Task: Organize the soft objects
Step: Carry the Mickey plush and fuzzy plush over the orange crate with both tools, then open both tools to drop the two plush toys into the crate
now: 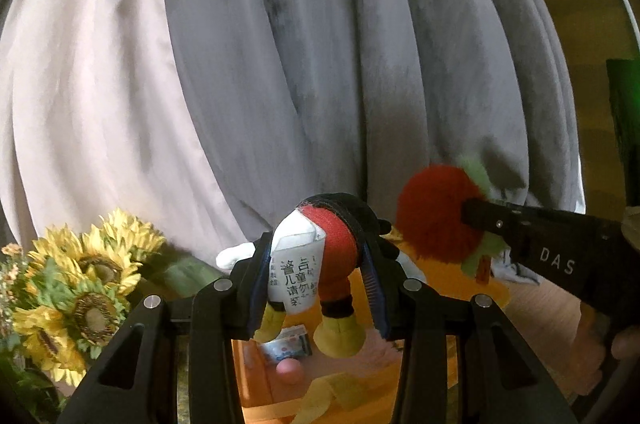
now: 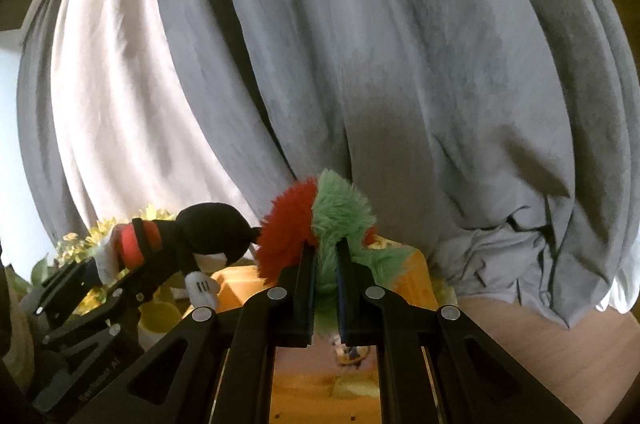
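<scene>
both toys are held up in the air in front of the grey curtain [image 1: 320,44], which suggests they are in transit toward wherever the soft things get collected, not being set down. the left hand-held gripper [image 1: 318,288] is clamped across the red middle of a mouse plush [image 1: 332,256], so the toy hangs with its yellow feet dangling toward the camera and its white printed label [image 1: 294,276] folded against one finger; gripping the firm torso and not a limb probably keeps it from swinging. the right hand-held gripper [image 2: 324,288] is pinched tight on the green fur of a red-and-green fuzzy plush [image 2: 316,220], its fingers nearly together because the pile compresses so easily. the two toys are carried side by side, near each other but not touching as far as i can tell. below them lies a wooden tabletop [image 2: 540,328] with an orange box [image 2: 236,284] and some small items too blurred to name, and a bunch of sunflowers [image 1: 80,284] stands off to the left. the box looks like the likely destination.
</scene>
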`<action>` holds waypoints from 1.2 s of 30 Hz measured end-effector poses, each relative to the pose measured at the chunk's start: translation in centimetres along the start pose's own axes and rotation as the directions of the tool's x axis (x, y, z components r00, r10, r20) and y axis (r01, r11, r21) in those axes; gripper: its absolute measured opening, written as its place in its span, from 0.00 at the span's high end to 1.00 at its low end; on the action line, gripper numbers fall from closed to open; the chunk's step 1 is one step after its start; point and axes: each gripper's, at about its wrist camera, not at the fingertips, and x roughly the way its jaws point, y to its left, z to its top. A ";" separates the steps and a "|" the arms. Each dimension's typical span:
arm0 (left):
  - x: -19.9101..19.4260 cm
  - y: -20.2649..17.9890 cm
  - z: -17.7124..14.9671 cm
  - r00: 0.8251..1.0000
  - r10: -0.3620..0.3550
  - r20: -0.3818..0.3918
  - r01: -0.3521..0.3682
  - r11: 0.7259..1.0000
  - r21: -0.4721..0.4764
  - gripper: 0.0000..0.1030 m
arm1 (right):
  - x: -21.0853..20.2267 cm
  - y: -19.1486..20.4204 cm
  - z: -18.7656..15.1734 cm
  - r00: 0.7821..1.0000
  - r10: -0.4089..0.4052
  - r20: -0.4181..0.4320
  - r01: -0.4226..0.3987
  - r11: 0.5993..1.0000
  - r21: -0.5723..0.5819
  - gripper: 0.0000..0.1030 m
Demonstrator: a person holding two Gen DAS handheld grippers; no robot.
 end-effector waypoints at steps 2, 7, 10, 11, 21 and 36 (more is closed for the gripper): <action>1.0 0.1 -0.6 1.000 -0.003 -0.016 0.003 1.000 -0.002 0.60 | 1.1 -0.1 -0.3 1.000 -0.003 -0.018 0.003 1.000 -0.001 0.91; 3.1 0.5 -1.8 0.998 -0.013 -0.054 0.012 1.000 -0.012 0.60 | 3.5 -0.5 -1.5 0.998 -0.009 -0.070 0.009 1.000 -0.004 0.91; 4.3 0.5 -2.7 0.996 -0.019 -0.082 0.018 1.000 -0.017 0.60 | 4.9 -0.9 -2.2 0.995 -0.013 -0.101 0.013 1.000 -0.001 0.91; 4.8 0.5 -3.1 0.995 -0.023 -0.096 0.022 1.000 -0.018 0.60 | 5.3 -1.0 -2.4 0.994 -0.014 -0.110 0.014 1.000 0.000 0.91; 7.3 0.2 -4.9 0.985 -0.041 -0.170 0.038 0.999 -0.023 0.59 | 8.1 -2.1 -4.2 0.981 -0.009 -0.193 0.014 1.000 0.025 0.91; 6.4 1.5 -4.8 0.978 0.037 -0.205 -0.049 0.997 -0.053 0.34 | 8.1 -0.8 -4.7 0.973 0.048 -0.225 -0.043 0.999 0.029 0.90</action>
